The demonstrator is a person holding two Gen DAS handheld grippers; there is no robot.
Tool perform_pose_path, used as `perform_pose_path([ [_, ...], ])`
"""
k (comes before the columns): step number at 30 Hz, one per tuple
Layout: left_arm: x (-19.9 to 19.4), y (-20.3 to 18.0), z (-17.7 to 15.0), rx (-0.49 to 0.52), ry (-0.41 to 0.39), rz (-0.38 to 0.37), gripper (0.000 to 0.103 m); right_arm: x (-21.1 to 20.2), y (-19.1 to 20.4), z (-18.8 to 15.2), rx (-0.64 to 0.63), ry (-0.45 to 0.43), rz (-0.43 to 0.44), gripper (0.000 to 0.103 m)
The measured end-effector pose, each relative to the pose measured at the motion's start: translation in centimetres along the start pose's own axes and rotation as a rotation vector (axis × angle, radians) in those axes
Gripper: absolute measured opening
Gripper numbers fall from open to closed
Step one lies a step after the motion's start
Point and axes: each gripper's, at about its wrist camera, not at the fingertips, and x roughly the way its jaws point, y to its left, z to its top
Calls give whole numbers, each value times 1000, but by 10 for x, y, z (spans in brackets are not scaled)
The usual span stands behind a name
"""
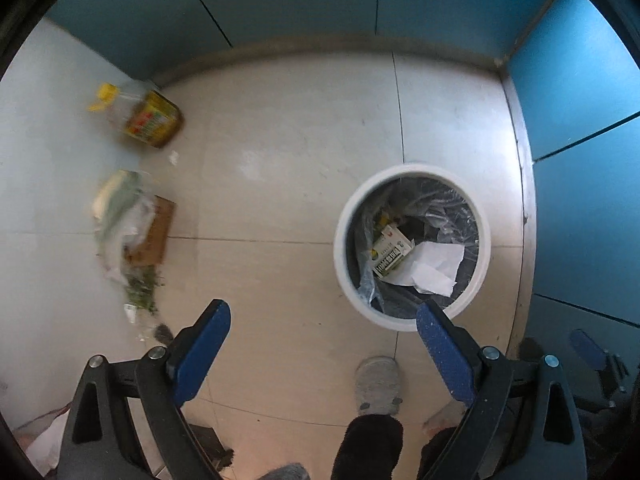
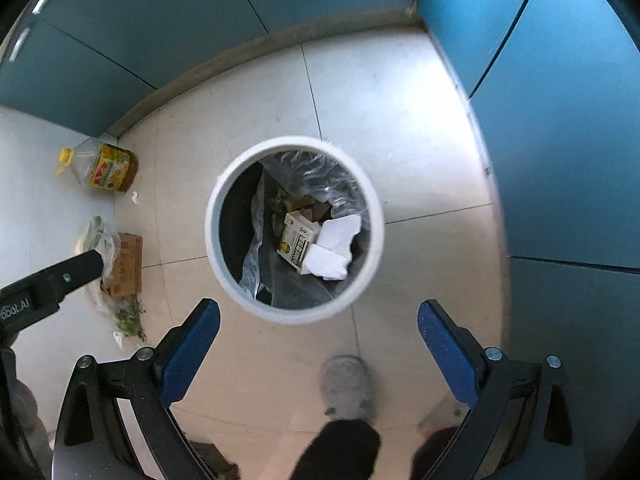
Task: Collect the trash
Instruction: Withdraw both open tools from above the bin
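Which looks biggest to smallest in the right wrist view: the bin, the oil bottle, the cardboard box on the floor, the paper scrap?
1. Round white trash bin.
2. Yellow-capped plastic oil bottle and flat brown cardboard box: alike, box partly covered.
3. Small white paper scrap.

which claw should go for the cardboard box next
Left, probably. The left claw is open, empty and already out over the box by the wall; the right claw, also open, hangs over the bin, farther away.
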Motion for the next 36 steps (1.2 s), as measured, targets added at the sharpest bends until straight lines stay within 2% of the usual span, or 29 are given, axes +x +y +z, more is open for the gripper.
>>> perform_pose_path([
  [4,-54,10,-22,-11,-41,5,95,-69,2,-15,-21,-39,-30,100],
  [9,-129,19,-53,15,-88,7,95,-164,7,-39,-49,-79,-19,100],
  [16,-228,15,-96,30,-117,-26,95,-297,6,-76,-45,-155,37,100],
  [23,-323,-14,-121,63,-195,-50,95,-405,-19,-102,23,-231,164,100],
  [25,-345,-31,-122,80,-221,-56,95,-434,-36,-108,54,-265,201,100],
  [29,-387,-90,-119,156,-286,-95,95,-485,-94,-117,169,-349,281,100],
  [32,-411,-160,-118,259,-311,-147,95,-516,-161,-130,299,-423,352,100],
  [36,-430,-289,-132,438,-309,-213,95,-550,-277,-162,494,-523,292,100],
])
